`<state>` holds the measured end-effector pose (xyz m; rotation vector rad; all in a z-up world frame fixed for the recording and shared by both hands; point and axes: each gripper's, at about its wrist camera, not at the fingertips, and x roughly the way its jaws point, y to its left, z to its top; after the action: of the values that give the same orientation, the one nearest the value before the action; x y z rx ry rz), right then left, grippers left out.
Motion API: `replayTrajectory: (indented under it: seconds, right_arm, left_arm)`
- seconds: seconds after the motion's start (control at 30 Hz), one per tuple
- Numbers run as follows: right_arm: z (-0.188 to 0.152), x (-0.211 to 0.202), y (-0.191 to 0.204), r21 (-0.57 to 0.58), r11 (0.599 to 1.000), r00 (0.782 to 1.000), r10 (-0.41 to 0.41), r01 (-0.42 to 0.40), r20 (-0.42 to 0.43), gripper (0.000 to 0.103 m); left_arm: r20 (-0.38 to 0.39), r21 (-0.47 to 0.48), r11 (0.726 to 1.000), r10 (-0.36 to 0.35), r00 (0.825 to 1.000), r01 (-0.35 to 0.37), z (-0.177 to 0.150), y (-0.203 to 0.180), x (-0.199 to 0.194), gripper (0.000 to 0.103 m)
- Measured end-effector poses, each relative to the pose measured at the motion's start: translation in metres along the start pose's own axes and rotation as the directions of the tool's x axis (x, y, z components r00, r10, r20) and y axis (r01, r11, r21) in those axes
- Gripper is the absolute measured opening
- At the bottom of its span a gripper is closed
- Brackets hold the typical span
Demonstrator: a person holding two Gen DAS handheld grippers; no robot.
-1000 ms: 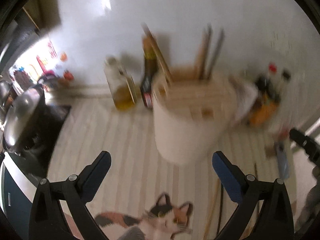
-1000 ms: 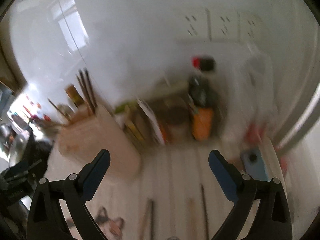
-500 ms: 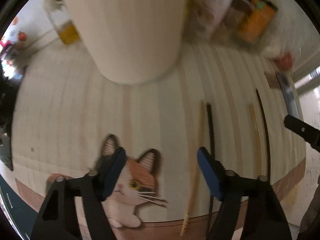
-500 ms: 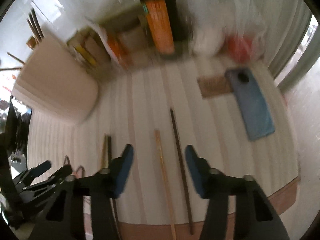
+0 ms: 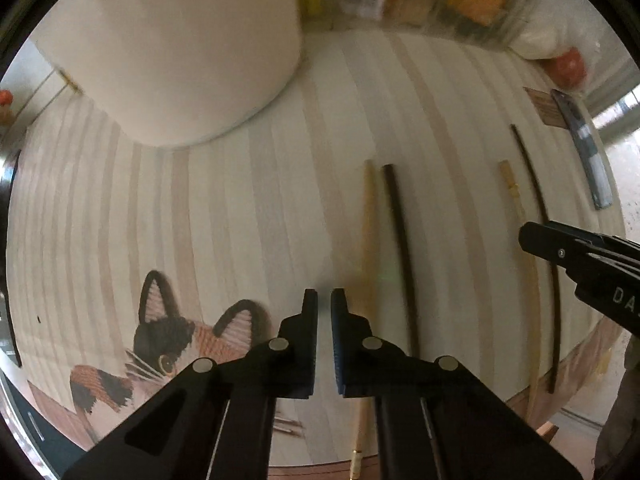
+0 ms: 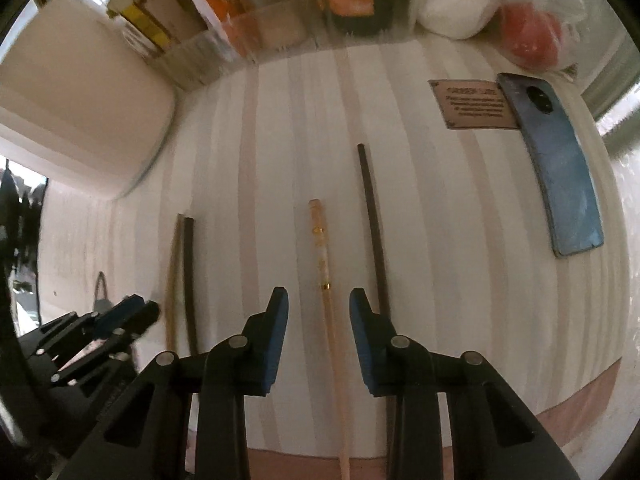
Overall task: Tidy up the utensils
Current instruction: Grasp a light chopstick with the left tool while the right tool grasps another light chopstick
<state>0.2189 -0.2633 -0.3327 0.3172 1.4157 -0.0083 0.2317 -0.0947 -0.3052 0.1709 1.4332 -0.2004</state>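
Several chopsticks lie on a striped mat. In the left wrist view a light chopstick (image 5: 369, 224) and a dark one (image 5: 400, 248) lie side by side just right of my left gripper (image 5: 324, 304), which is nearly shut and empty. In the right wrist view my right gripper (image 6: 319, 307) is open, its jaws either side of a pale chopstick (image 6: 324, 264). A dark chopstick (image 6: 374, 224) lies just to its right. The cream utensil holder (image 5: 180, 48) stands at the back left, also in the right wrist view (image 6: 76, 120).
A blue phone (image 6: 556, 168) and a small brown card (image 6: 474, 106) lie at the right. Clear bins of packets (image 6: 280, 20) and a plastic bag with a red item (image 6: 528, 36) line the back. A cat picture (image 5: 176, 344) marks the mat's front left.
Both grippers dropped low toward the mat and tilted down. The left jaws closed almost fully. The right jaws narrowed around the pale chopstick.
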Motion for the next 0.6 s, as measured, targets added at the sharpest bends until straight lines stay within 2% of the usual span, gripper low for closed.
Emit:
replayTrajectory:
  seconds: [0.07, 0.1, 0.13, 0.17, 0.3, 0.43, 0.5, 0.57, 0.6]
  right_arm:
    - [0.007, 0.011, 0.002, -0.009, 1.0, 1.0, -0.016, 0.016, -0.017, 0.033]
    - [0.007, 0.013, 0.004, -0.021, 0.999, 1.0, -0.026, 0.026, -0.017, 0.029]
    - [0.008, 0.013, 0.007, -0.037, 0.999, 0.999, -0.04, 0.04, -0.004, 0.01]
    - [0.008, 0.016, 0.009, -0.042, 0.998, 0.999, -0.042, 0.041, -0.017, 0.008]
    - [0.005, 0.015, 0.015, -0.023, 0.999, 0.999, -0.031, 0.031, -0.04, 0.007]
    - [-0.001, 0.016, 0.013, 0.029, 0.999, 0.996, 0.031, -0.029, -0.085, 0.007]
    - [-0.001, 0.014, 0.011, 0.034, 0.999, 0.996, 0.033, -0.03, -0.082, 0.007]
    - [-0.001, 0.013, 0.009, 0.047, 0.998, 0.996, 0.039, -0.035, -0.085, 0.007]
    - [-0.002, 0.013, 0.007, 0.047, 0.998, 0.996, 0.038, -0.034, -0.086, 0.007]
  left_arm:
    - [0.004, -0.017, 1.0, 0.007, 1.0, -0.007, 0.0, 0.008, -0.001, 0.002]
    - [0.003, -0.036, 0.999, 0.006, 1.0, -0.006, 0.0, 0.014, -0.001, 0.001]
    - [0.003, -0.049, 0.999, 0.009, 1.0, -0.008, -0.001, 0.018, -0.001, 0.001]
    - [0.004, -0.063, 0.998, 0.01, 1.0, -0.01, -0.001, 0.023, -0.001, 0.001]
    - [-0.008, -0.097, 0.995, 0.005, 1.0, -0.006, -0.008, 0.044, -0.001, 0.001]
    - [0.002, -0.119, 0.984, -0.132, 0.991, 0.131, -0.008, 0.049, -0.01, 0.003]
    - [-0.007, -0.091, 0.978, -0.188, 0.982, 0.186, -0.009, 0.041, -0.012, 0.01]
    - [-0.007, -0.047, 0.982, -0.181, 0.983, 0.181, -0.008, 0.03, -0.012, 0.027]
    - [-0.005, -0.032, 0.985, -0.168, 0.986, 0.168, -0.007, 0.025, -0.011, 0.027]
